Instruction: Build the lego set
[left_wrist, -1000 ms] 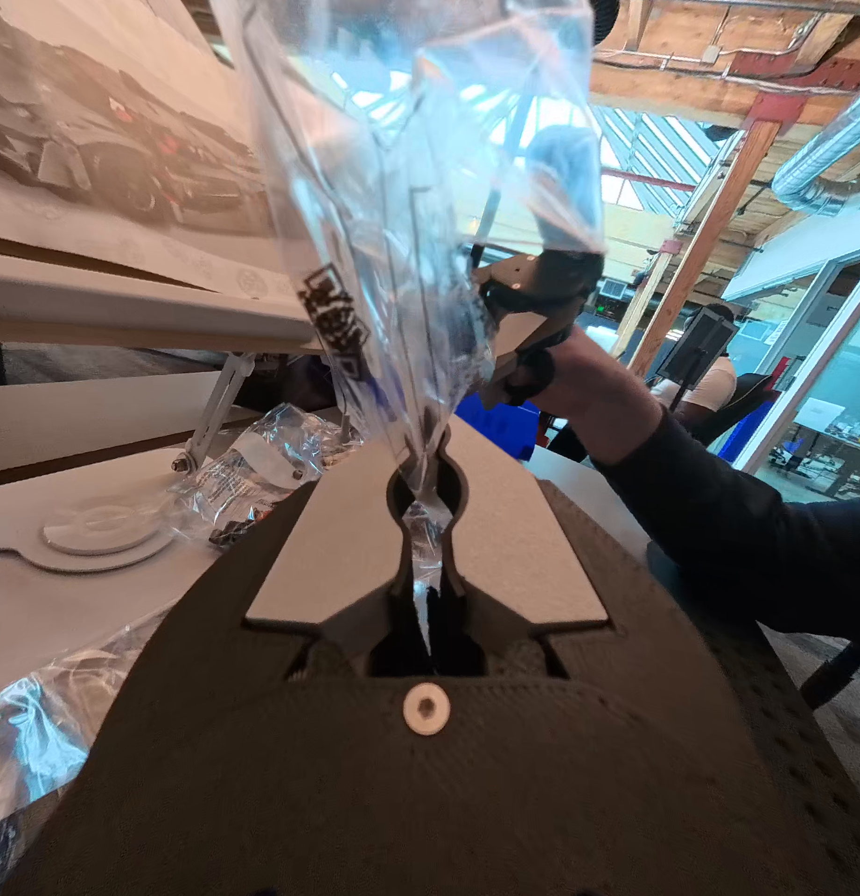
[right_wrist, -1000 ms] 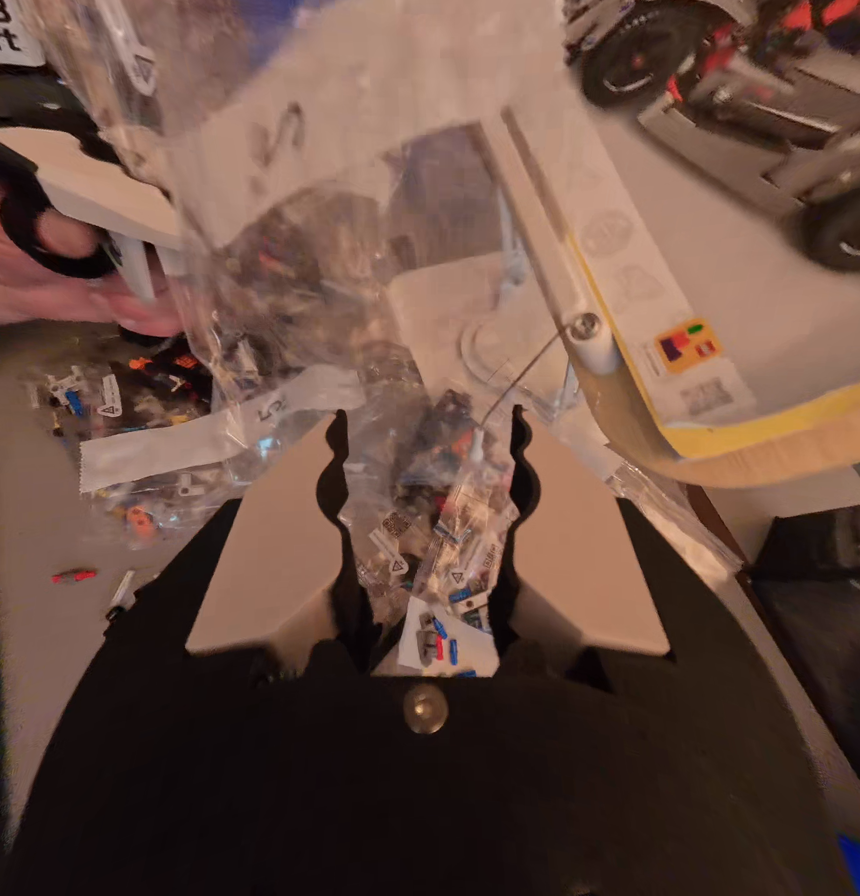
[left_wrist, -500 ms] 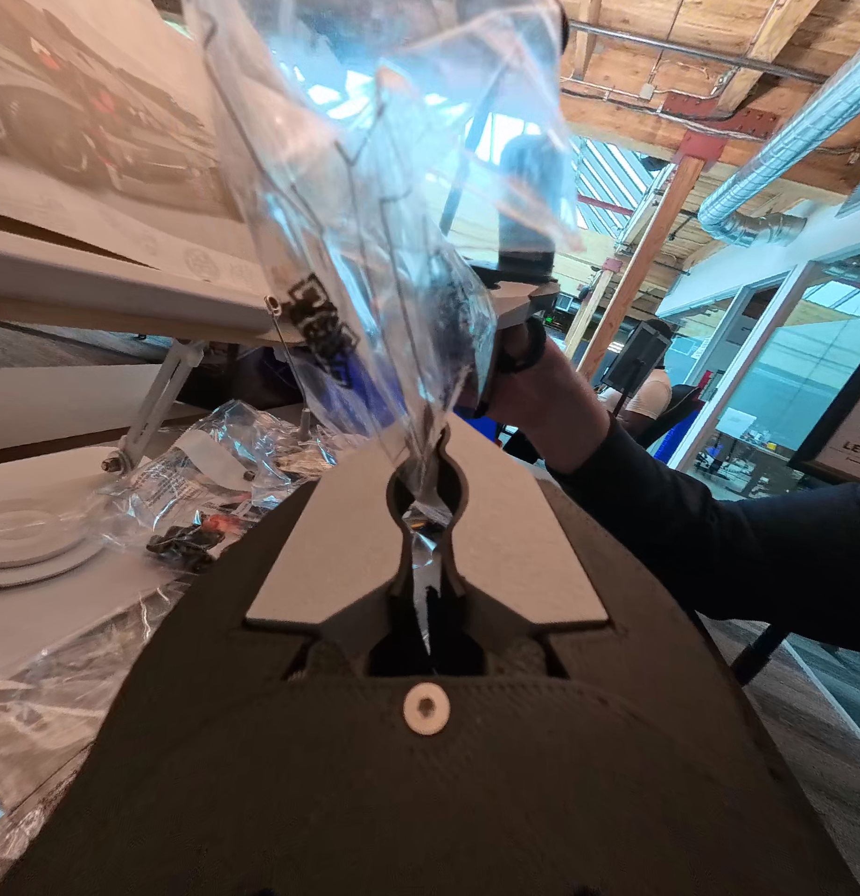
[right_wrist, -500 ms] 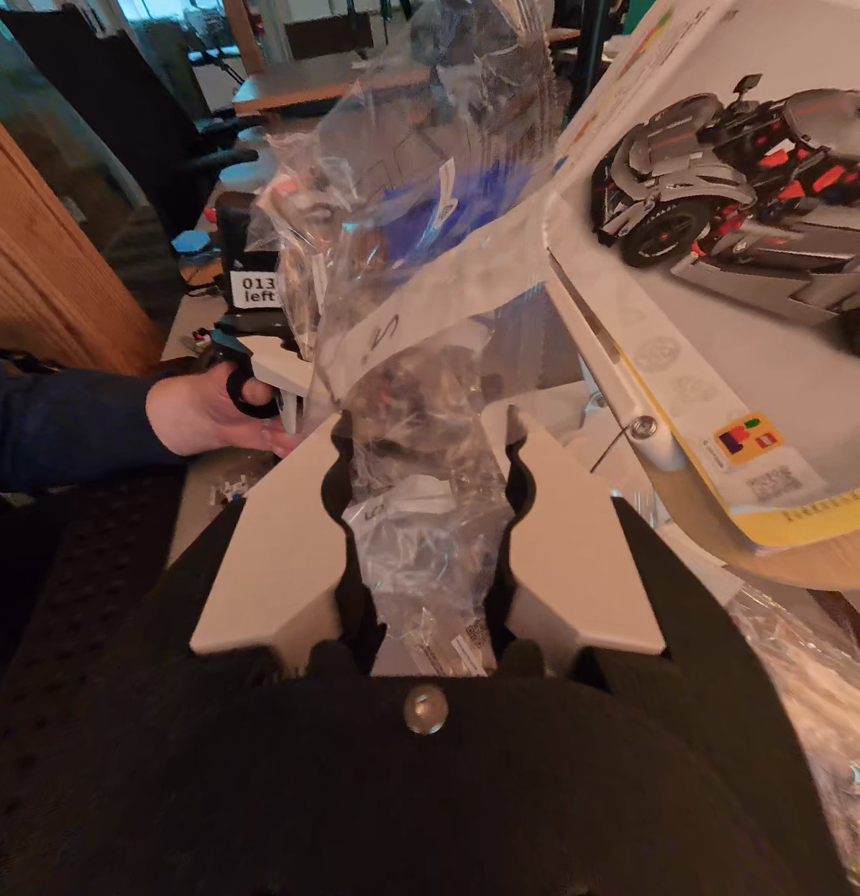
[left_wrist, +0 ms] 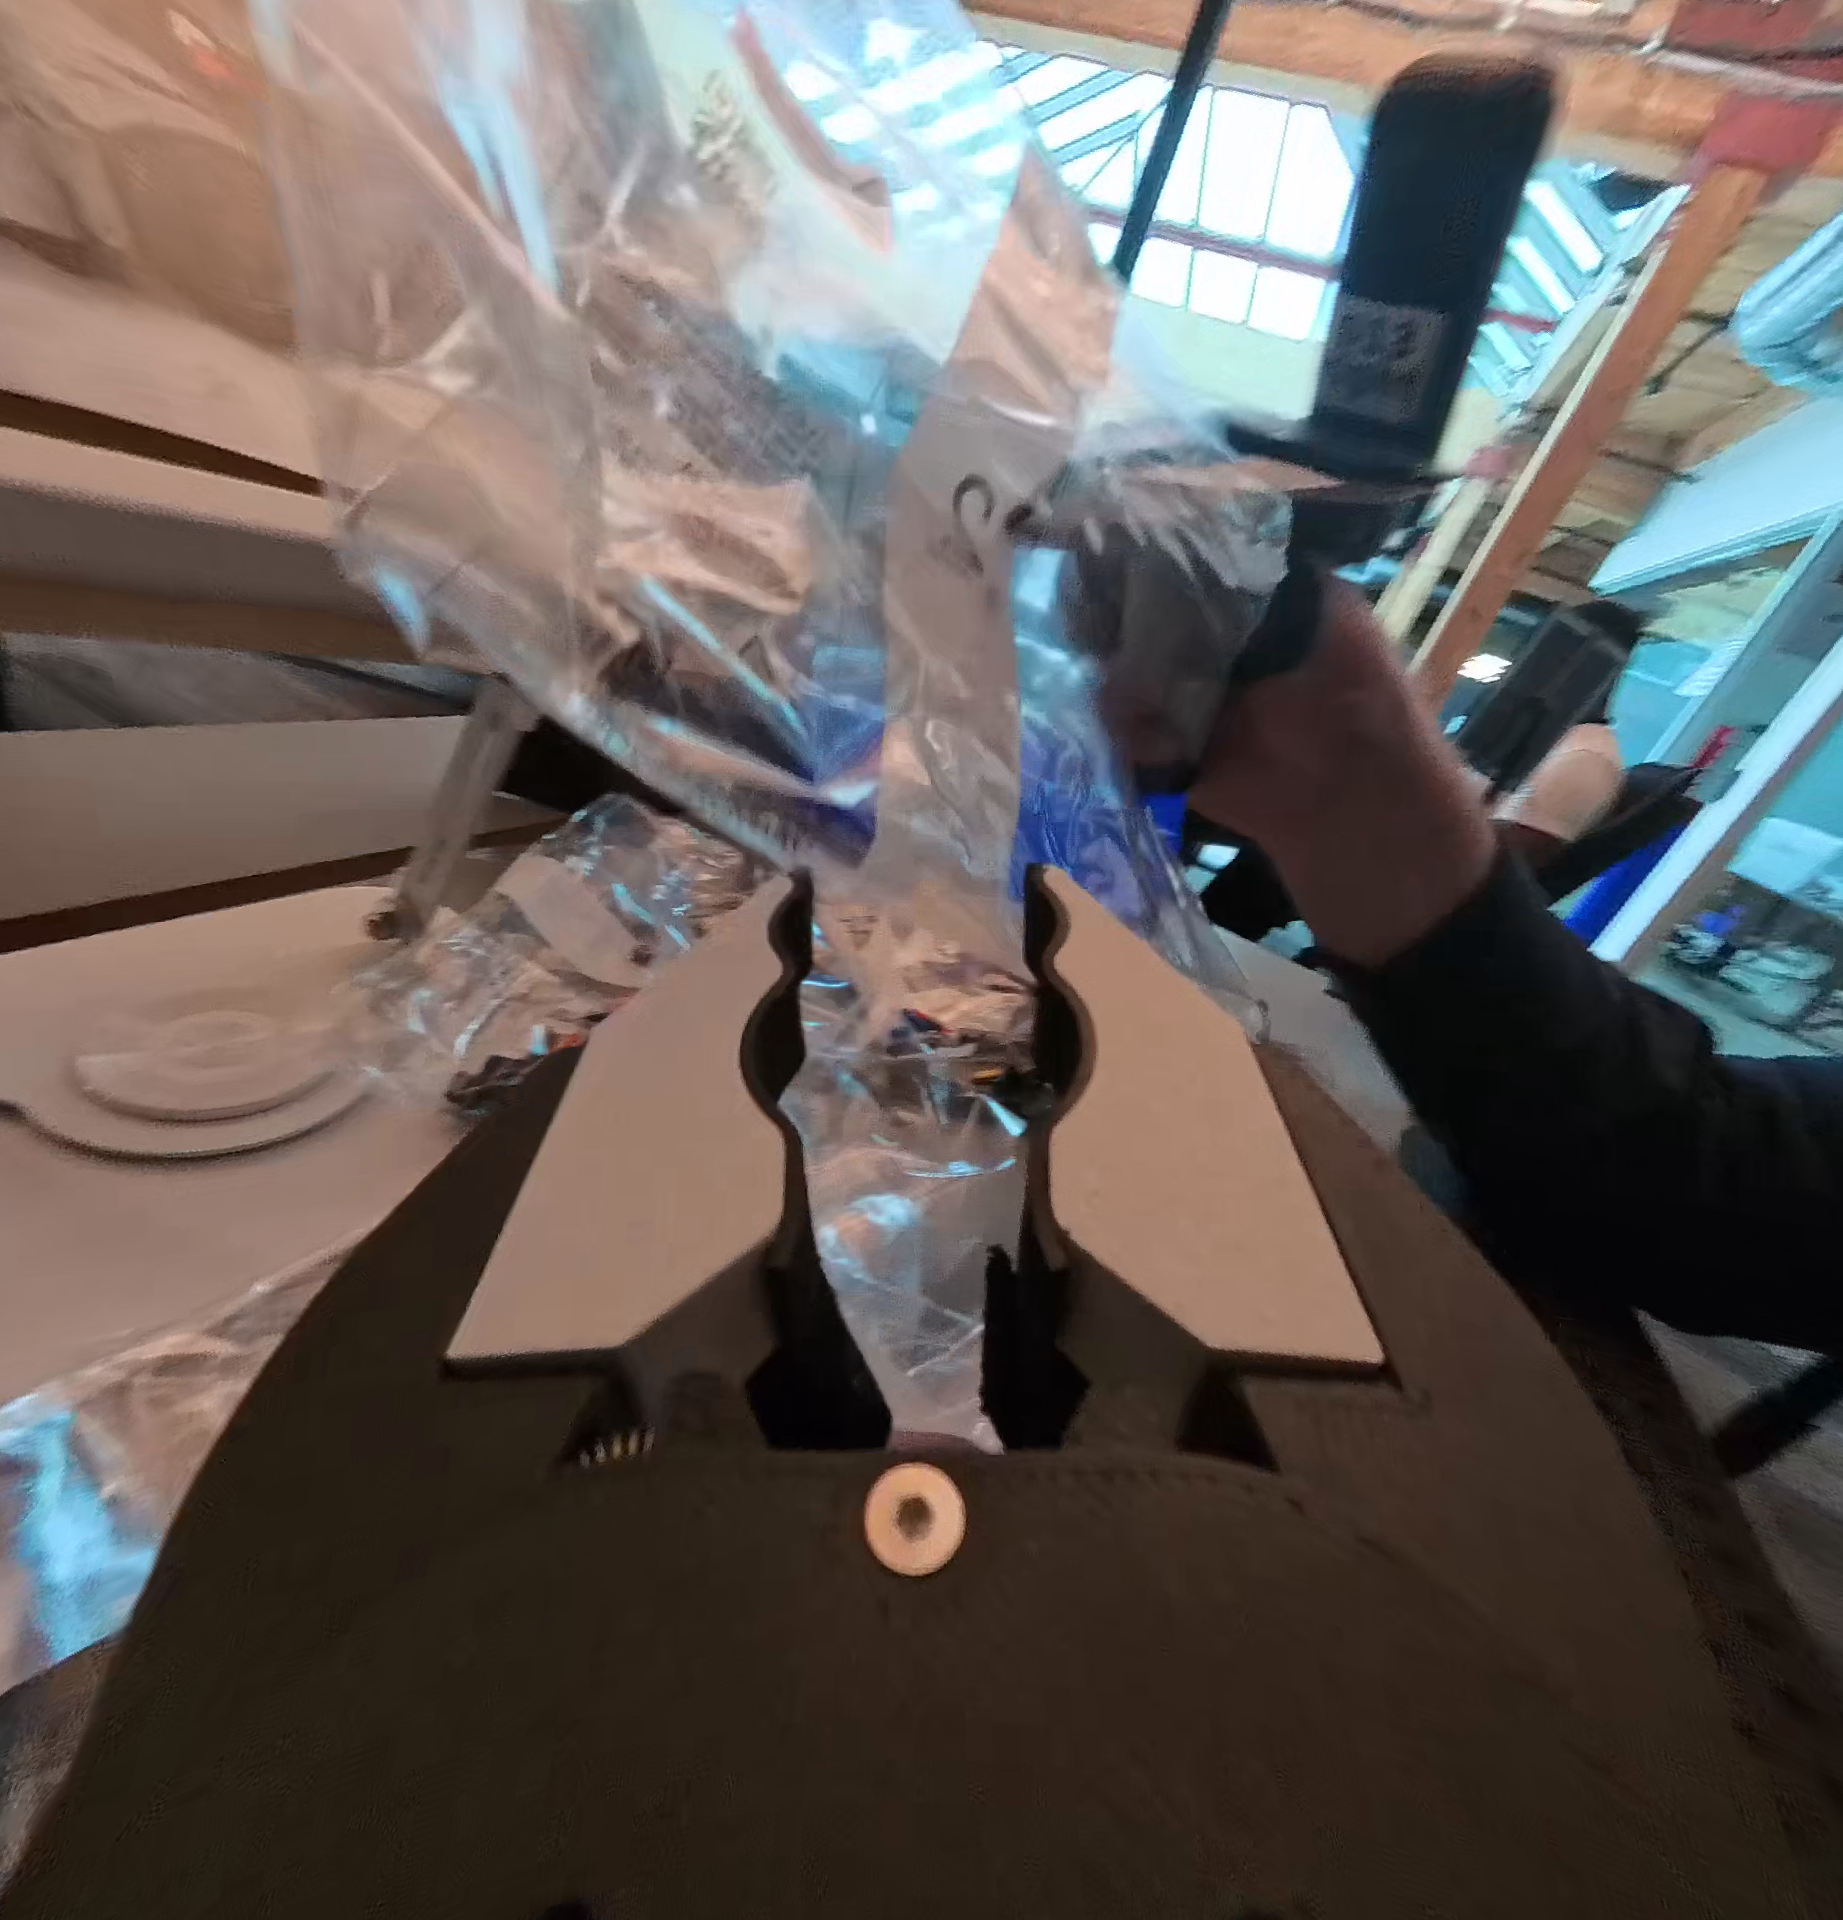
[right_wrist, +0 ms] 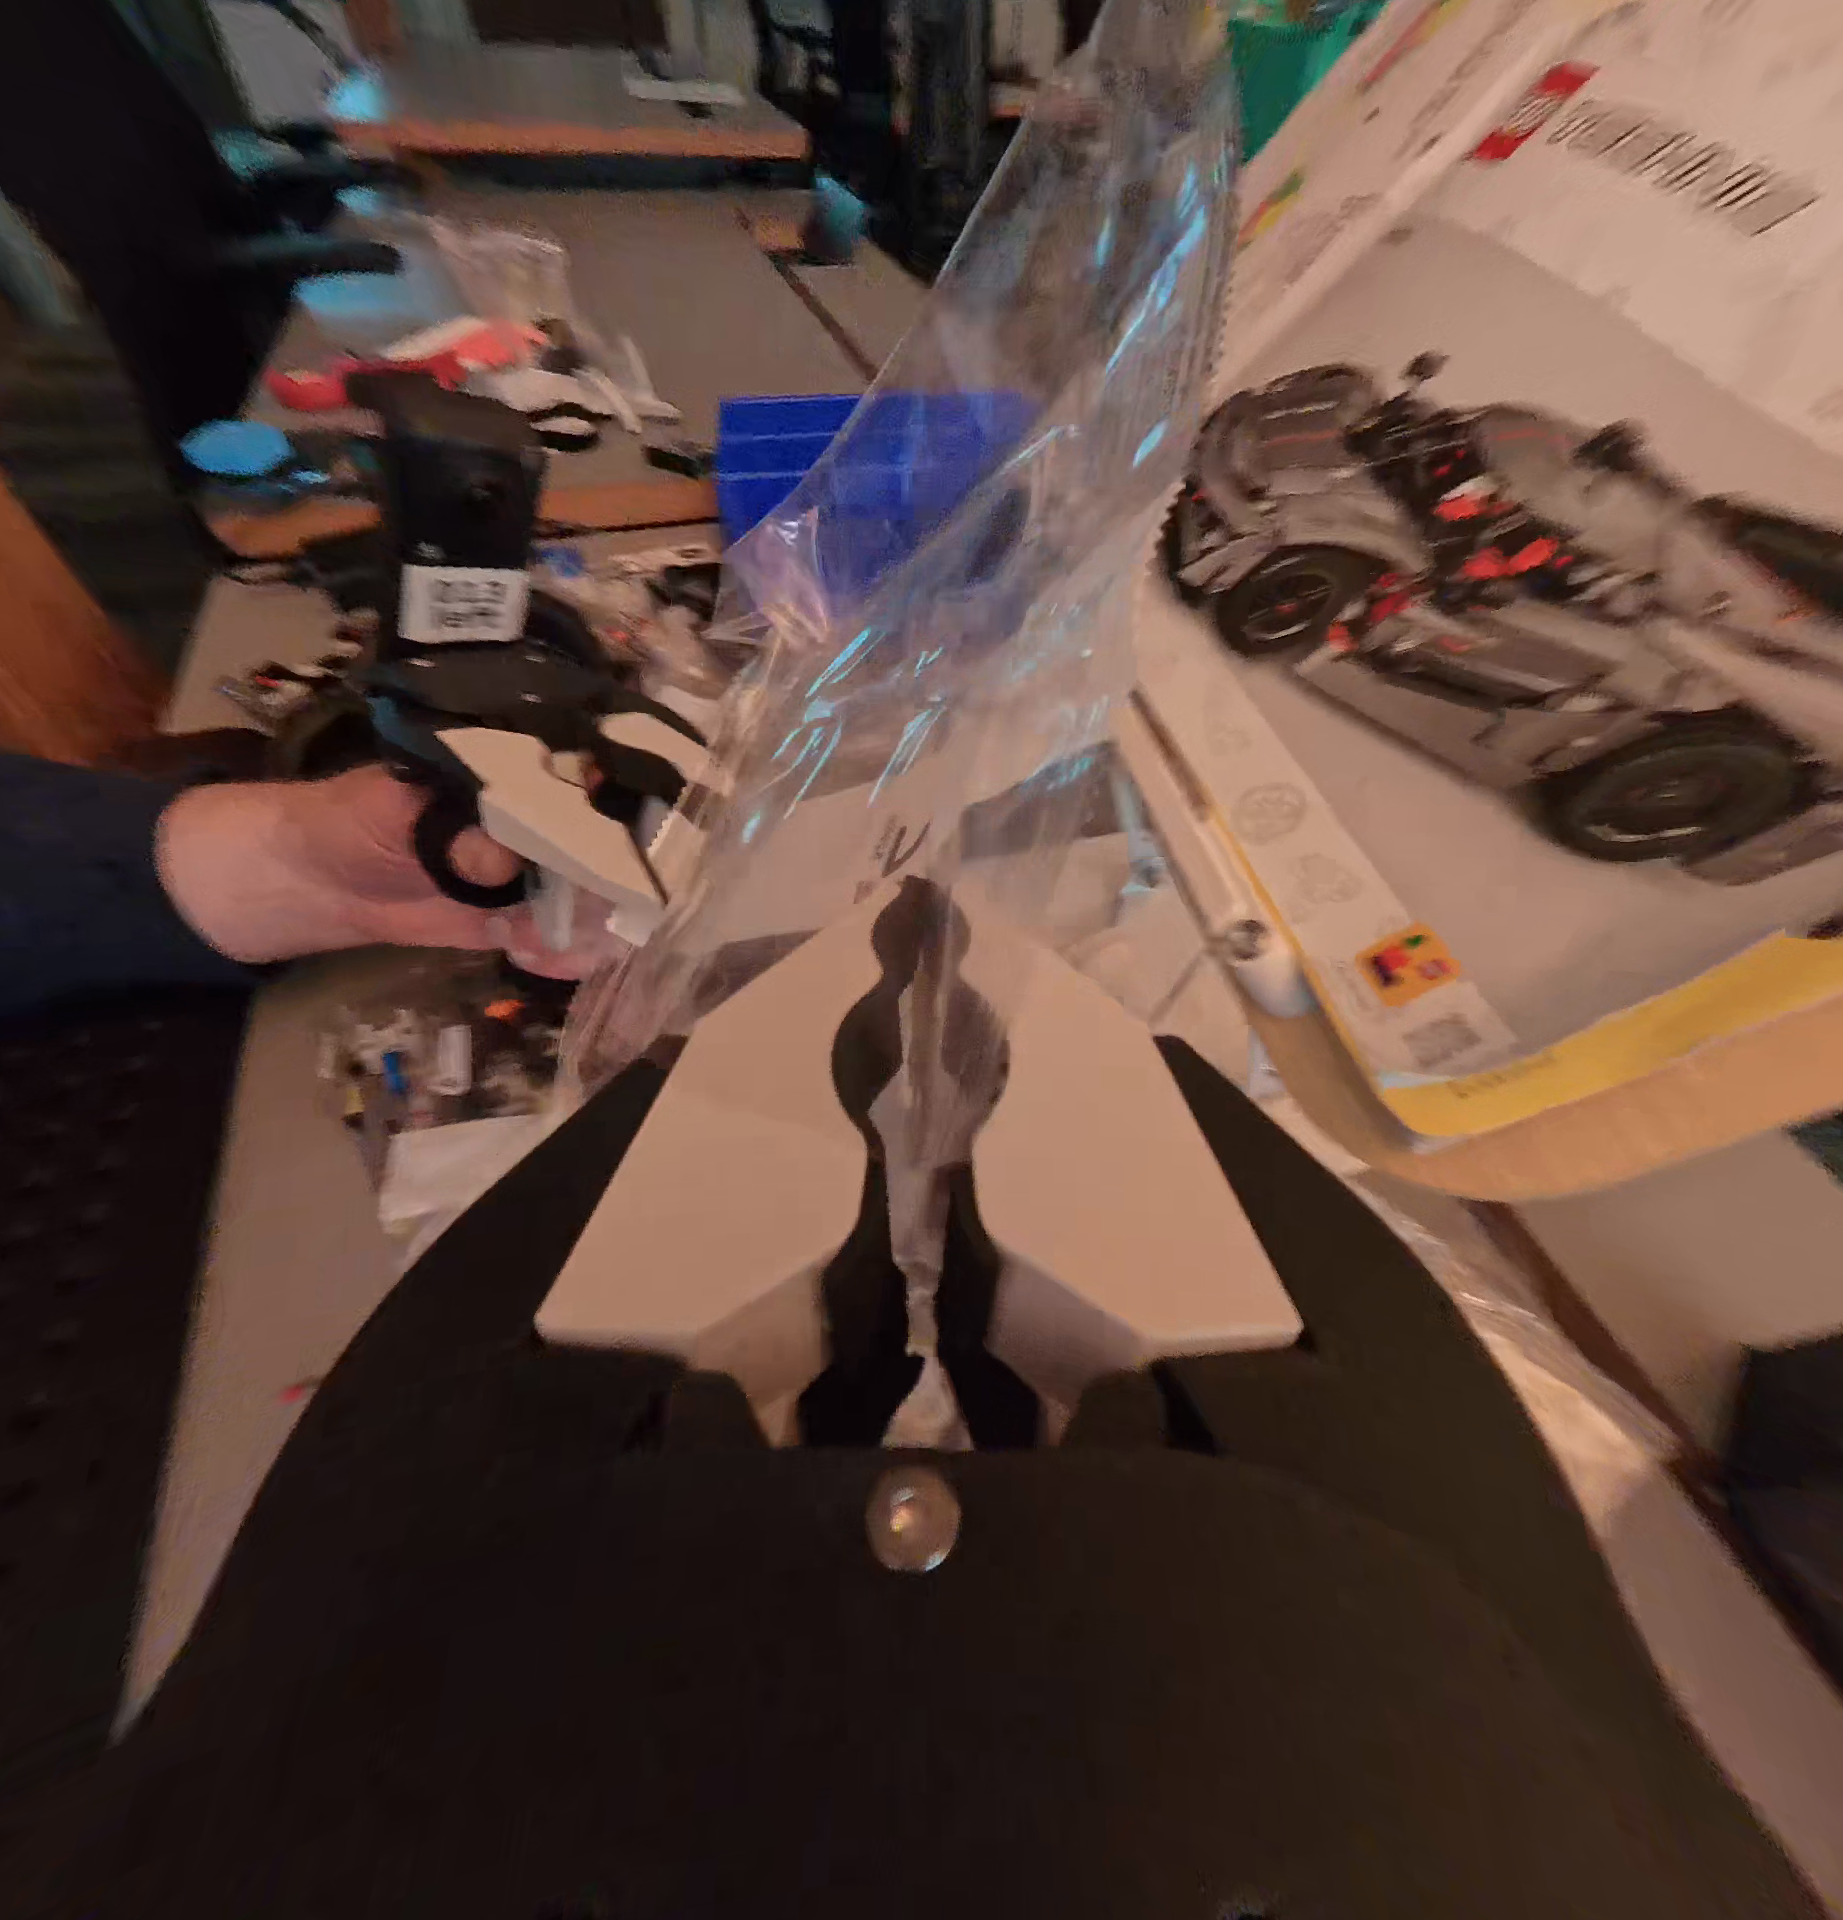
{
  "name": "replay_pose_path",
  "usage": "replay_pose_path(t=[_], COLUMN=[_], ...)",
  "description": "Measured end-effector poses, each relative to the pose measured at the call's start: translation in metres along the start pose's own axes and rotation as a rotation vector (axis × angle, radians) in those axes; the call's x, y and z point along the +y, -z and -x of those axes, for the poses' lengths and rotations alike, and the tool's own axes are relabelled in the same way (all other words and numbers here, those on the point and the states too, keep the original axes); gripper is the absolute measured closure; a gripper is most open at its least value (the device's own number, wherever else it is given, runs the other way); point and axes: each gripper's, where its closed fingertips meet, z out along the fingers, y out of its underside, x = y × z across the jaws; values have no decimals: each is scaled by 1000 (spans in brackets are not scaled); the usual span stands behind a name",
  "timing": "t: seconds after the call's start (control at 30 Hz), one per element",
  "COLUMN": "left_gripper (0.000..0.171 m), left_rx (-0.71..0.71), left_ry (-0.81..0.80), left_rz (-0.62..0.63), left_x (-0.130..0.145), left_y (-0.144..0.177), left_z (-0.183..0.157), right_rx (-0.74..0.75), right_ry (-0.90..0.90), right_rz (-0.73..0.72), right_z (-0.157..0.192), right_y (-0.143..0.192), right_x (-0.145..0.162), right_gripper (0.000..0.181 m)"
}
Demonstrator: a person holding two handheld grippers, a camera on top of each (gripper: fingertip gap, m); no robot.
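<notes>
A clear, nearly empty plastic bag (right_wrist: 1000,499) with a white strip hangs in the air. My right gripper (right_wrist: 919,904) is shut on its lower part, and the film runs down between the fingers. My left gripper (left_wrist: 922,894) is open. The bag (left_wrist: 688,468) hangs loose above and between its fingers, which do not grip it. In the right wrist view the left gripper (right_wrist: 678,831) sits at the bag's left edge, held by a hand. The right gripper's camera mount (left_wrist: 1400,312) shows behind the bag in the left wrist view.
The Lego box (right_wrist: 1519,623) with a car picture leans on a white stand at the right. Several bags of Lego pieces (right_wrist: 429,1049) lie on the white table (right_wrist: 273,1299), as the left wrist view (left_wrist: 543,966) also shows. A blue bin (right_wrist: 782,457) stands farther back. The gap from one gripper's tips to the other's is roughly 10 cm.
My left gripper was shut on the bag and has opened, letting it go. My right gripper was open around the bag and has shut on it.
</notes>
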Motion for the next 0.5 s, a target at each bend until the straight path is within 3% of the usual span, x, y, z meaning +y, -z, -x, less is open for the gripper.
replay_pose_path(t=[0.13, 0.23, 0.37, 0.5], left_gripper=[122, 123, 117, 109], left_rx=[-154, -177, -114, -149], left_ry=[-127, -240, -384, -488], left_rz=[-34, -52, 15, 100], left_x=[-13, -20, -5, 13], left_y=[10, 10, -6, -17], left_z=[16, 7, -20, -23], right_rx=[212, 306, 305, 202], right_ry=[130, 204, 289, 290], right_rz=[109, 203, 304, 335], right_z=[-18, -21, -2, 33], right_y=[18, 19, -8, -43], right_x=[-1, 3, 17, 32], right_gripper=[181, 181, 181, 181])
